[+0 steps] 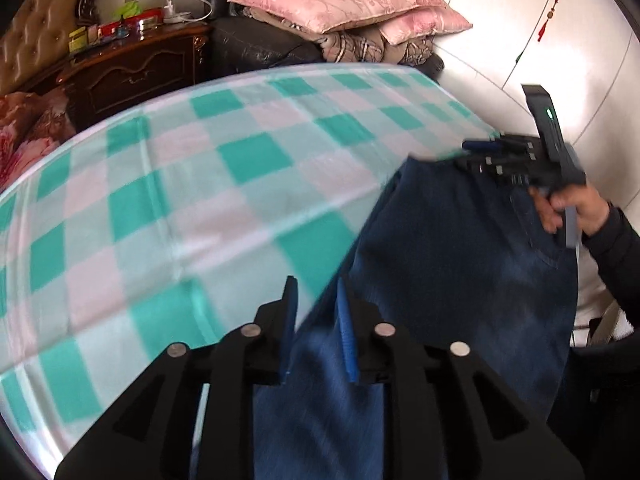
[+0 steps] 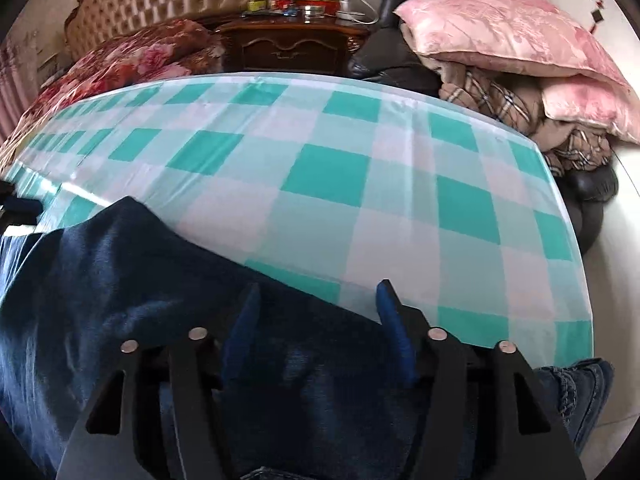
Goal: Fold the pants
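The dark blue denim pants (image 1: 460, 248) lie along the near edge of a table covered in a green-and-white checked cloth (image 1: 180, 184), with part of the fabric hanging off the edge toward the cameras.

The left gripper (image 1: 316, 320) has its jaws a narrow way apart; denim runs between and beneath the blue pads (image 1: 346, 336), but motion blur makes it hard to say whether they press on it, and they look just clear of it.

In the right wrist view, the right gripper (image 2: 316, 320) stands with its jaws well apart over a bunched part of the pants (image 2: 120, 280); neither pad seems to press the cloth. The same gripper appears in the left wrist view (image 1: 492, 156), small and blurred, above what may be the waistband, with the person's hand (image 1: 568, 208) on its handle and a dark sleeve cut off at the frame edge.

The lower legs of the pants are hidden under both gripper bodies. A pink satin pillow (image 2: 504, 36) sits on folded bedding beyond the table.
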`<state>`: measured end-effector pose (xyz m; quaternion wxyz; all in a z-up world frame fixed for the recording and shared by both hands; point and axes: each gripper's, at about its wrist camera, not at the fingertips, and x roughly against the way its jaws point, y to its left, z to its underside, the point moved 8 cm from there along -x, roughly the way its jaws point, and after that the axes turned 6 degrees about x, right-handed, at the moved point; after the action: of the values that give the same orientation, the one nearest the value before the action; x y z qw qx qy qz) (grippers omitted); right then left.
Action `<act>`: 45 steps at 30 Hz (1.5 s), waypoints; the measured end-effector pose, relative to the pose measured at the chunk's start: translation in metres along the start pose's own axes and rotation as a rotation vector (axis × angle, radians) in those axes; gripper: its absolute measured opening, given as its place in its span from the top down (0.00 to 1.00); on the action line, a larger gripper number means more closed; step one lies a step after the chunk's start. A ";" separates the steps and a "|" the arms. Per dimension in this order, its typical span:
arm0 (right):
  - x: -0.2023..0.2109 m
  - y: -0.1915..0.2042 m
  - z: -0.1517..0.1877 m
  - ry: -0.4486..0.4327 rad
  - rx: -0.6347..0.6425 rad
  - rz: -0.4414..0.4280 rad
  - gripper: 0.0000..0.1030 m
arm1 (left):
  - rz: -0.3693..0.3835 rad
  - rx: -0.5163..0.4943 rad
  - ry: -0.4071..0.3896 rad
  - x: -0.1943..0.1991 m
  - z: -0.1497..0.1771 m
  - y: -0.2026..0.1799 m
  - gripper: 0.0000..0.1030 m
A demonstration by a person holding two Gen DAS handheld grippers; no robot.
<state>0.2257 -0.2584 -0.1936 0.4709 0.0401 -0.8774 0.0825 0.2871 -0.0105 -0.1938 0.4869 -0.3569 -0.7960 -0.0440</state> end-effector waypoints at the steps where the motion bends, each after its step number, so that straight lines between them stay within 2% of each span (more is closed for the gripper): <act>1: 0.000 0.000 0.000 -0.001 0.004 0.009 0.44 | -0.007 0.003 0.004 0.004 0.007 0.005 0.70; 3: 0.001 0.001 -0.001 -0.006 0.018 0.036 0.42 | -0.012 0.012 0.011 0.010 0.018 0.012 0.67; 7: 0.000 0.000 0.000 -0.007 0.010 0.047 0.39 | -0.013 -0.034 0.040 0.012 0.032 0.010 0.69; 8: 0.000 0.000 0.000 -0.007 0.008 0.048 0.39 | -0.022 -0.042 0.048 0.010 0.033 0.011 0.90; 9: 0.000 -0.001 0.000 -0.007 0.006 0.051 0.39 | -0.039 -0.046 0.057 0.007 0.034 0.012 0.99; 17: 0.003 -0.008 -0.001 -0.017 -0.014 0.113 0.39 | -0.077 0.003 0.005 0.011 0.030 0.025 0.98; 20: 0.004 -0.009 -0.001 -0.016 -0.009 0.129 0.39 | -0.140 0.053 -0.088 0.027 0.023 0.025 0.88; 23: 0.019 -0.020 -0.002 -0.047 -0.043 0.185 0.45 | -0.073 0.058 -0.154 0.041 0.020 -0.001 0.88; 24: 0.027 -0.025 -0.002 -0.067 -0.067 0.186 0.45 | -0.045 0.039 -0.142 0.037 0.023 -0.014 0.88; 26: 0.041 -0.037 0.002 -0.095 -0.105 0.201 0.45 | -0.055 -0.003 -0.102 0.021 0.028 -0.033 0.87; 28: 0.050 -0.050 0.008 -0.098 -0.119 0.253 0.44 | -0.160 -0.010 -0.061 0.002 0.032 -0.026 0.87; 29: 0.056 -0.062 0.015 -0.090 -0.131 0.294 0.44 | -0.211 0.019 -0.077 0.004 0.032 -0.013 0.87; 31: 0.067 -0.080 0.025 -0.085 -0.165 0.329 0.42 | -0.318 0.137 -0.162 0.034 0.031 0.026 0.87; 32: 0.076 -0.090 0.032 -0.093 -0.192 0.331 0.38 | -0.415 0.179 -0.213 0.059 0.036 0.048 0.89; 33: 0.082 -0.095 0.037 -0.104 -0.204 0.316 0.37 | -0.438 0.188 -0.247 0.078 0.041 0.057 0.89; 34: 0.087 -0.096 0.041 -0.119 -0.205 0.289 0.33 | -0.416 0.198 -0.277 0.095 0.050 0.061 0.84; 35: 0.090 -0.095 0.047 -0.125 -0.190 0.266 0.29 | -0.382 0.208 -0.287 0.108 0.061 0.064 0.71; 38: 0.082 -0.104 0.065 -0.065 -0.168 0.315 0.29 | -0.403 0.209 -0.214 0.122 0.109 0.080 0.69; 39: 0.076 -0.109 0.072 -0.033 -0.181 0.325 0.30 | -0.418 0.230 -0.146 0.118 0.130 0.096 0.69; 41: 0.072 -0.116 0.077 -0.017 -0.189 0.341 0.30 | -0.502 0.272 -0.111 0.123 0.151 0.123 0.74; 42: 0.072 -0.118 0.078 -0.019 -0.183 0.348 0.30 | -0.550 0.331 -0.127 0.135 0.160 0.147 0.74; 43: 0.072 -0.120 0.079 -0.018 -0.175 0.364 0.28 | -0.632 0.414 -0.143 0.154 0.170 0.174 0.76; 44: 0.073 -0.126 0.081 -0.014 -0.174 0.394 0.23 | -0.700 0.463 -0.146 0.167 0.176 0.190 0.81; 45: 0.076 -0.131 0.083 -0.016 -0.190 0.410 0.22 | -0.738 0.500 -0.174 0.182 0.180 0.200 0.84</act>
<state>0.1352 -0.4015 -0.1612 0.4390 -0.1831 -0.8747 0.0932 0.2258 0.3085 -0.1966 0.4412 0.0769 -0.8940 0.0090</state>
